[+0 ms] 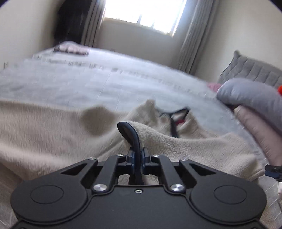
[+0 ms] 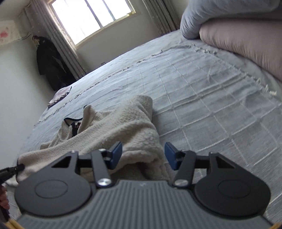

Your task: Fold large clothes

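Nearest the left wrist camera, the left hand-held gripper [image 1: 136, 151] is pinching a dark-trimmed edge of the cream fleece garment [image 1: 52, 126], its jaws drawn tight together so the navy binding [image 1: 129, 131] is looping up out of the grip. Holding it by that firm edge probably gives a cleaner line to fold from than the loose pile would.

The right hand-held gripper [image 2: 143, 155] is hanging wide open with nothing between its blue pads [image 2: 117, 149], straddling a bunched fold of the same garment; I judge it is lining up for a second grip so the cloth can be stretched between both hands.

The fleece is looking thick, nubbly and soft, lying crumpled across the near part of the bed [image 2: 202, 91]. Beyond it, the bedspread is showing a thin grey-blue weave with pale raised grid lines and frayed tufts. Farther off, a smooth pinkish bolster [image 2: 246, 44] and grey pillow [image 2: 220, 14] are resting at the bed's edge, and a dark coat [image 2: 51, 65] is hanging beside the curtained window [image 2: 91, 19].
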`<state>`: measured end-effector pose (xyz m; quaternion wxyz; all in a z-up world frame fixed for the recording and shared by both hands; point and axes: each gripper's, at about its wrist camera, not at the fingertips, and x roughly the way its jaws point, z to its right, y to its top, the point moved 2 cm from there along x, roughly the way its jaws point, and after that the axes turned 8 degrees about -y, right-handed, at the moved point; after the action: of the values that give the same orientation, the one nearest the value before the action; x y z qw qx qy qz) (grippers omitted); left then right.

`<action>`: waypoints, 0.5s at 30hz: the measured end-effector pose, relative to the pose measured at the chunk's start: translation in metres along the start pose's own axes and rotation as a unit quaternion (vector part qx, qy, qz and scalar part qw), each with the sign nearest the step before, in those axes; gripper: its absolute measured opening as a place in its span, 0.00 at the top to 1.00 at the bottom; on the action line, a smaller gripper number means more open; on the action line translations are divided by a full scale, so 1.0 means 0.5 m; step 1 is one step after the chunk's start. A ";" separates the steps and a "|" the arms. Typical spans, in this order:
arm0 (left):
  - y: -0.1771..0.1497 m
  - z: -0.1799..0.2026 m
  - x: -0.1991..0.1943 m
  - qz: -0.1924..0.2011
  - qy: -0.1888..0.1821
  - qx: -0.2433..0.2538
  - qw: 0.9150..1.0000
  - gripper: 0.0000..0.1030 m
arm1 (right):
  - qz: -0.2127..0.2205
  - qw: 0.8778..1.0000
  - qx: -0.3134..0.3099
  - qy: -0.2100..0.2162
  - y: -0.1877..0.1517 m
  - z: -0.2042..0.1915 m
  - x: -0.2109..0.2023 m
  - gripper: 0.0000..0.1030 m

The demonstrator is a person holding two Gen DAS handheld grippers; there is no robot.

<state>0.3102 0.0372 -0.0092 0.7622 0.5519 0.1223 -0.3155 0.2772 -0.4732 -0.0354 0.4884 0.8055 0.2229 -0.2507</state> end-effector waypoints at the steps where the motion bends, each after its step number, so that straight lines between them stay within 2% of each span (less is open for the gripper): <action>1: -0.013 -0.012 0.014 -0.016 0.007 -0.004 1.000 0.92 | -0.014 1.000 0.012 0.008 -0.008 0.007 0.015 0.68; 2: -0.025 -0.021 0.026 -0.026 0.016 -0.003 1.000 0.92 | -0.026 0.999 0.019 0.018 -0.018 0.011 0.027 0.79; 6: -0.052 -0.041 0.036 -0.028 0.023 -0.006 0.999 0.92 | -0.021 1.000 -0.013 -0.005 -0.044 0.002 0.023 0.87; 8: -0.055 -0.038 0.050 -0.047 0.043 0.014 0.998 0.91 | -0.050 0.995 -0.069 -0.054 -0.061 -0.015 0.040 0.92; 9: -0.057 -0.035 0.056 -0.055 0.051 0.024 0.997 0.91 | -0.060 0.988 -0.114 -0.083 -0.070 -0.031 0.048 0.94; 10: -0.056 -0.031 0.057 -0.058 0.054 0.030 0.996 0.90 | -0.056 0.984 -0.144 -0.090 -0.074 -0.046 0.045 0.93; 12: -0.050 -0.020 0.047 -0.058 0.052 0.045 0.996 0.87 | -0.057 0.983 -0.148 -0.088 -0.062 -0.060 0.030 0.88; 13: -0.048 -0.020 0.040 -0.058 0.045 0.046 0.996 0.87 | -0.053 0.986 -0.141 -0.074 -0.051 -0.062 0.018 0.80; 14: -0.046 -0.022 0.035 -0.057 0.038 0.043 0.997 0.87 | -0.042 0.989 -0.133 -0.056 -0.039 -0.064 0.004 0.54; 15: -0.044 -0.028 0.030 -0.059 0.032 0.039 0.997 0.87 | -0.025 0.991 -0.123 -0.039 -0.023 -0.064 -0.011 0.39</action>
<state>0.3106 0.0404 -0.0390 0.7156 0.5832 0.1664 -0.3465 0.2720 -0.4403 -0.0272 0.5856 0.7230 0.2533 -0.2648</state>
